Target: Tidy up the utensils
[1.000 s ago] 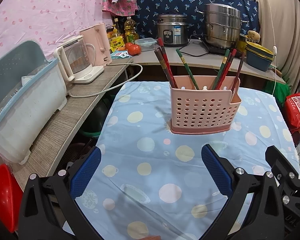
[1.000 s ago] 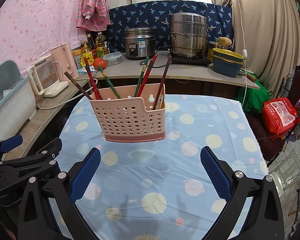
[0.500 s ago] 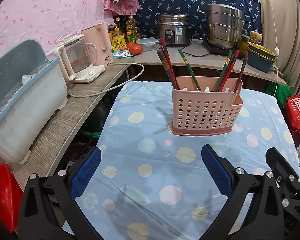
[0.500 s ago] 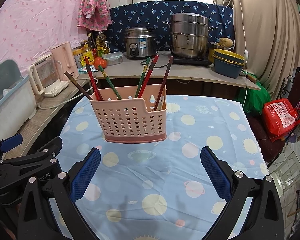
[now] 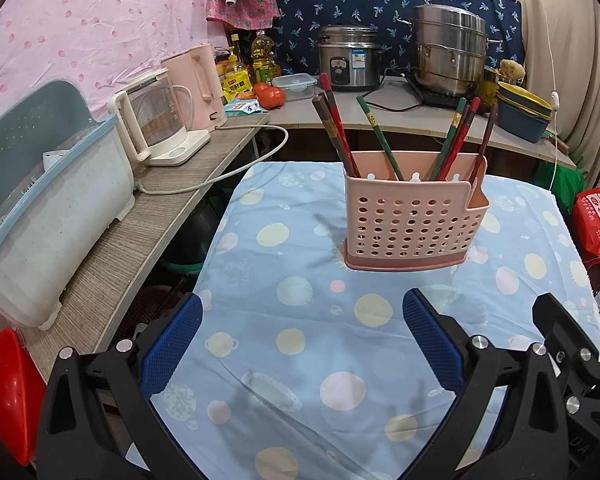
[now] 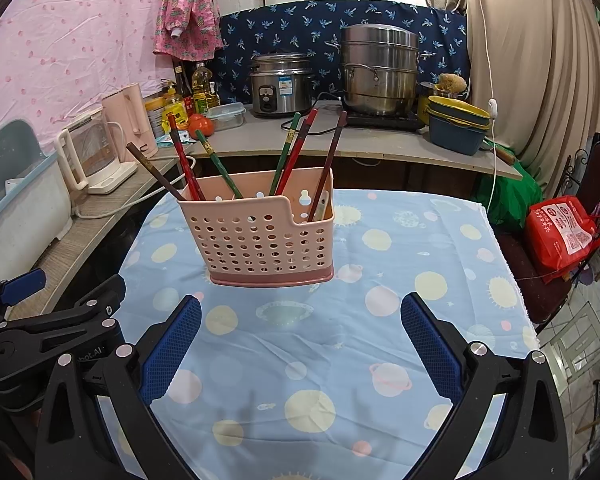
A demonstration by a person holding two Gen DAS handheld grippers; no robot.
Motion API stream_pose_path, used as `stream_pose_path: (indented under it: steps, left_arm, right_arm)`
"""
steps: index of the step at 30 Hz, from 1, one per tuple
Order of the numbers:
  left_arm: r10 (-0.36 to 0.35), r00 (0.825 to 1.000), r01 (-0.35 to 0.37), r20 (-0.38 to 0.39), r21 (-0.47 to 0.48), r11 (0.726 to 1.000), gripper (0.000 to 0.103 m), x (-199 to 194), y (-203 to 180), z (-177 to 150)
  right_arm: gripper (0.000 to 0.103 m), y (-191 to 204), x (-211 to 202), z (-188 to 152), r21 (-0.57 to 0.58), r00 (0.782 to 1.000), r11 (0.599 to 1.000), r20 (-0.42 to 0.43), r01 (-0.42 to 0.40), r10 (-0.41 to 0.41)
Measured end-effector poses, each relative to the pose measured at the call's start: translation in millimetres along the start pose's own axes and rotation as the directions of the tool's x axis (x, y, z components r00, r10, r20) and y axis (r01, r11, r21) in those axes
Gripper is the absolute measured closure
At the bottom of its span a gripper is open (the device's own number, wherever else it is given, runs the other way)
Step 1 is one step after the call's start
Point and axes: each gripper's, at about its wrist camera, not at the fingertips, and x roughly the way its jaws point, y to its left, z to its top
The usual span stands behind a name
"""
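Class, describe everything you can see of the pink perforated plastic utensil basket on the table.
The pink perforated plastic utensil basket stands upright on the blue tablecloth with pastel circles, ahead of both open grippers and untouched by them. Its walls carry rows of round holes; a darker pink band forms the base. The front rim steps down at one end, where a narrower section sits. The back wall shows keyhole-shaped hanging slots. Red, green and dark brown chopsticks lean inside, fanned outward above the rim.
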Motion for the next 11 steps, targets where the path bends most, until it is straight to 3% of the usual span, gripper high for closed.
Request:
stream_pose_path:
  steps: [11]
  left_arm:
    - [-0.009,1.0,0.009,0.005,0.004,1.0,0.007,4.2,2.2,0.6]
  right_arm:
    - [0.007,-0.4,0.7,0.9,0.0,1.0,1.0,0.001,0.0,0.0]
